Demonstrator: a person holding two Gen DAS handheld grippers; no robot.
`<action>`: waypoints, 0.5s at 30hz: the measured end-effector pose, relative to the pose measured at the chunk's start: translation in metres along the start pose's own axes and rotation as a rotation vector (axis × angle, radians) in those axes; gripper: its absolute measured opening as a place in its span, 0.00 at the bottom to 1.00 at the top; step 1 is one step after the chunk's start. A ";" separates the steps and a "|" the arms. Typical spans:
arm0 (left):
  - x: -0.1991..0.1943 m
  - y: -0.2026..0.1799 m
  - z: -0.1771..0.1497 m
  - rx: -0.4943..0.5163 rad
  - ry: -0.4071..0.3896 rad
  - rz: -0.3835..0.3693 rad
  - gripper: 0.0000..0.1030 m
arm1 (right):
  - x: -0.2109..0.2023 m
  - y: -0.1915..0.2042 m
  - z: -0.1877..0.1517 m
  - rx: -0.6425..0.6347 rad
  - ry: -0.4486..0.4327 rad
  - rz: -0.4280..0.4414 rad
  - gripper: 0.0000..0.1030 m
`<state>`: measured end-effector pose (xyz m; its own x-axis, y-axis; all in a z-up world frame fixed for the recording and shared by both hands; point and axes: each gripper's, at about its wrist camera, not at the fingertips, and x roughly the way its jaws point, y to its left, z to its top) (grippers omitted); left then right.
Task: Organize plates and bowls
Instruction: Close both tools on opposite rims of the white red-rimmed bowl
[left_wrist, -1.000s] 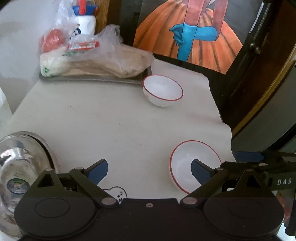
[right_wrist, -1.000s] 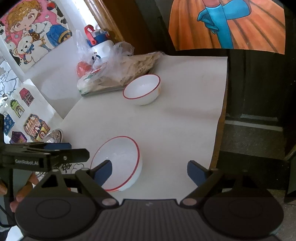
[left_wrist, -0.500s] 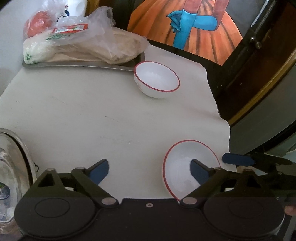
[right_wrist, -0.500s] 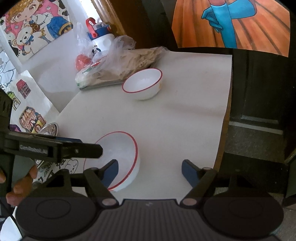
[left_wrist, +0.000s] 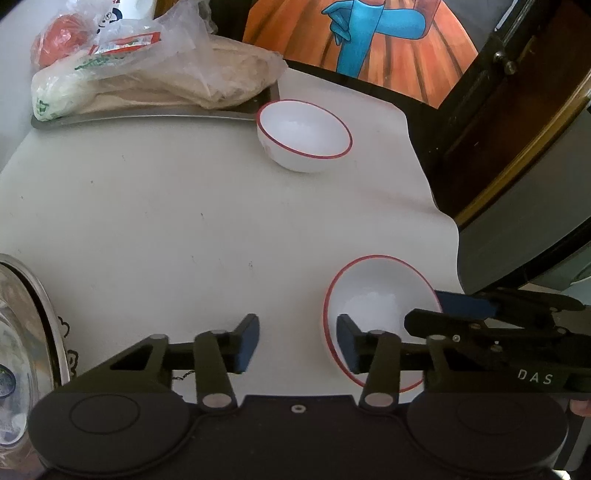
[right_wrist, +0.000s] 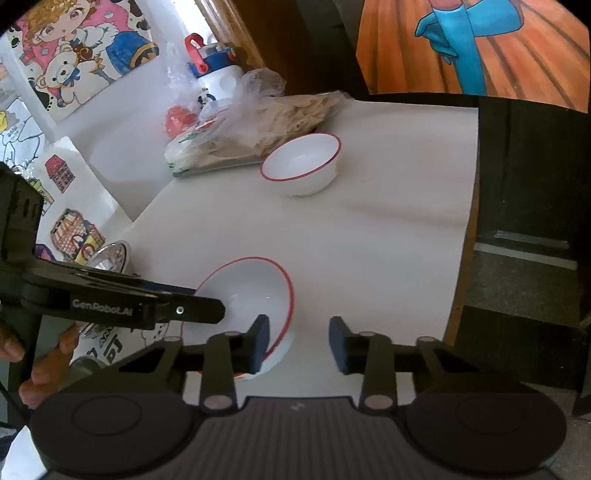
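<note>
A white bowl with a red rim (left_wrist: 380, 295) sits near the table's right front corner. My left gripper (left_wrist: 297, 343) straddles its left rim: the right finger (left_wrist: 345, 345) is inside the bowl, the left finger stands outside on the cloth. Its jaws are closing and a gap still shows beside the rim. My right gripper (right_wrist: 299, 343) straddles the opposite rim of the same bowl (right_wrist: 251, 291), left finger (right_wrist: 260, 341) inside, and its jaws are closing too. A second red-rimmed bowl (left_wrist: 304, 134) stands farther back, upright and alone.
A steel plate (left_wrist: 33, 321) holding a shiny bowl lies at the left edge. A metal tray (left_wrist: 147, 115) with bagged food fills the back left, a bottle (right_wrist: 214, 74) behind it. The white cloth (left_wrist: 166, 206) ends just right of the near bowl.
Both pairs of jaws have narrowed a lot around the near bowl's rims. The left gripper has tipped downward and come closer to the bowl; the right one has kept its place.
</note>
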<state>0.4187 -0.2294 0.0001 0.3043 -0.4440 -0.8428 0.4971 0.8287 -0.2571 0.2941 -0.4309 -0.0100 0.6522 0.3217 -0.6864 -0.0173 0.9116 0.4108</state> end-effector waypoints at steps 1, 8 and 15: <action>0.000 0.000 0.000 -0.002 0.001 -0.002 0.41 | 0.000 0.001 0.000 0.000 0.001 0.006 0.31; -0.002 -0.009 0.000 -0.005 0.016 -0.050 0.08 | 0.000 0.004 -0.002 0.045 0.014 0.028 0.16; -0.019 -0.013 -0.002 -0.054 -0.010 -0.040 0.05 | -0.014 0.009 -0.003 0.075 0.002 0.026 0.12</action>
<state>0.4049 -0.2310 0.0181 0.2929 -0.4806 -0.8266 0.4644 0.8272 -0.3164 0.2826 -0.4263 0.0011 0.6508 0.3453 -0.6762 0.0230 0.8812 0.4721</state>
